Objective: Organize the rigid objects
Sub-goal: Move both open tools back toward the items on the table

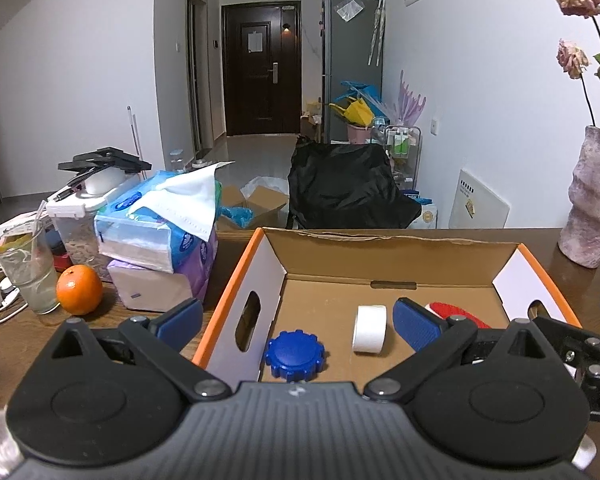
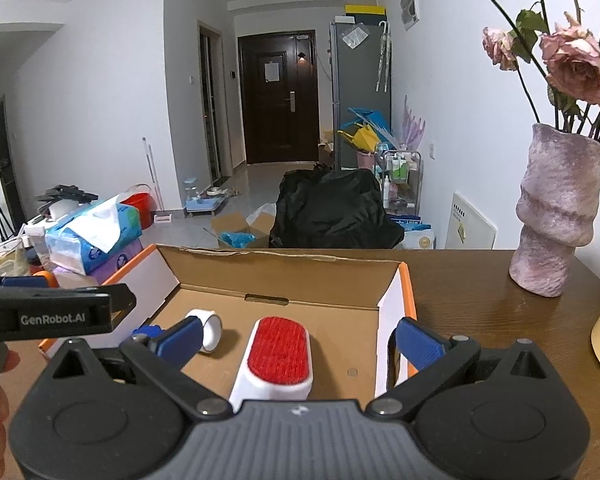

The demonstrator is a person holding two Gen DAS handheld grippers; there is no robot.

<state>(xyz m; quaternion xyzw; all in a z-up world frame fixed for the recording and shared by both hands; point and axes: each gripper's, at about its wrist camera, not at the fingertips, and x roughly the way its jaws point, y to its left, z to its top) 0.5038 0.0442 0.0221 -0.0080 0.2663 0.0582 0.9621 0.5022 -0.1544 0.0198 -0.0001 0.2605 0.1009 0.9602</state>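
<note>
A cardboard box [image 1: 380, 256] is sitting on the brown wooden table [image 2: 480, 320], holding a lint brush [image 2: 278, 352], tape roll [image 1: 370, 328] and blue cap [image 1: 295, 354]. The left gripper [image 1: 298, 320] and right gripper [image 2: 298, 338] are both gaping empty, facing a hallway door [image 1: 262, 68].

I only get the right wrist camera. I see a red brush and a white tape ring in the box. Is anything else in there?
Observer: Yes, a blue cap with a notched edge lies in the cardboard box, left of the white tape roll. Your view mostly hides it behind a finger.
Operator: Is the other gripper holding something?
Observer: No. The left gripper is open and empty; the cap and tape just lie on the box floor below it.
Operator: What's that orange thing by the tissues?
Observer: It's an orange, sitting on the table beside a drinking glass with a straw, outside the box.
</note>
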